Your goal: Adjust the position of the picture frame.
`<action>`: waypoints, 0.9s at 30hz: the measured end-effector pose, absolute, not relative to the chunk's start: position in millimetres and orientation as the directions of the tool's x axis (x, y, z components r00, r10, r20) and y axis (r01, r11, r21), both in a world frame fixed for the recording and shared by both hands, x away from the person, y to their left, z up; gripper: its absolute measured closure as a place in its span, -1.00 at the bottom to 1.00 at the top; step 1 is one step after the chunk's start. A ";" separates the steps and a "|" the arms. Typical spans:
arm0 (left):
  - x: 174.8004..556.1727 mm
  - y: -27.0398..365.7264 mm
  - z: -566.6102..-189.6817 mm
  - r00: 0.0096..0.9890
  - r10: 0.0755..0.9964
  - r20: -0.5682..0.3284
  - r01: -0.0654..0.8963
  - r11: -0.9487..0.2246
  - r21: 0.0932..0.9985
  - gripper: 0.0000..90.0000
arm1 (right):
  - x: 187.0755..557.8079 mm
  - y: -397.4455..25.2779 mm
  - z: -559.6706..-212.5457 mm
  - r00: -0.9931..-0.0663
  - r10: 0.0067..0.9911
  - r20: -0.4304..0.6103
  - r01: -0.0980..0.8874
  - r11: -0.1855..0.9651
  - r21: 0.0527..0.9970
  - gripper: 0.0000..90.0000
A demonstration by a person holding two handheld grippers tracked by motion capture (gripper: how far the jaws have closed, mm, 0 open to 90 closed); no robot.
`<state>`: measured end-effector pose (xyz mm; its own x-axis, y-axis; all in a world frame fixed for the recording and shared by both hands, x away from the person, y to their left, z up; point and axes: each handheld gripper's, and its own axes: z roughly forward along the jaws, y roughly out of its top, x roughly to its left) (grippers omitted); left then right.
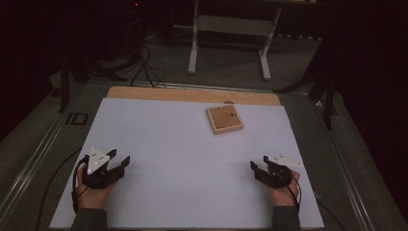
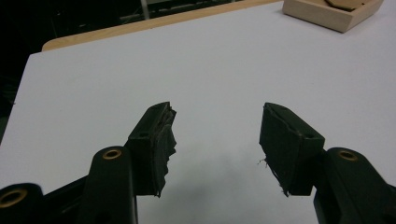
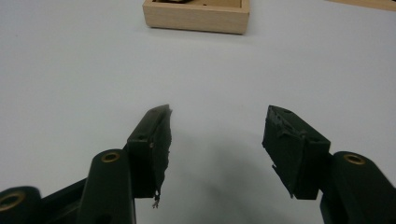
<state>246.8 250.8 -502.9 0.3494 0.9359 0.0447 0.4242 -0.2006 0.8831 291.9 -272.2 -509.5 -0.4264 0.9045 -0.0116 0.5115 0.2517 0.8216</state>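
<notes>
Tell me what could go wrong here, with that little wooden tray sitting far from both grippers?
1. The wooden tray lies loose on the white sheet, so a one-sided push might slide it rather than grip it.
2. The pads on the left gripper look torn and frayed, so its grip may slip.
3. The right gripper is open too, with a frayed pad.

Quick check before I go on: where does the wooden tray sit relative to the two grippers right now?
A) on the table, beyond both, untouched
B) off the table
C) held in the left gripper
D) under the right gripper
A: the wooden tray rests on the white table far side, while the left gripper and right gripper sit open and empty near the front edge.
</notes>
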 end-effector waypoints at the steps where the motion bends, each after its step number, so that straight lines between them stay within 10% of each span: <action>1: 247.0 251.1 -502.8 0.348 0.936 0.043 0.425 -0.198 0.883 -0.02 | 292.2 -272.0 -509.6 -0.427 0.904 -0.014 0.511 0.254 0.821 -0.07; 27: 250.5 254.5 -503.6 0.321 0.947 0.030 0.429 -0.173 0.886 -0.01 | 302.4 -263.4 -491.8 -0.430 0.903 0.004 0.465 0.218 0.858 0.00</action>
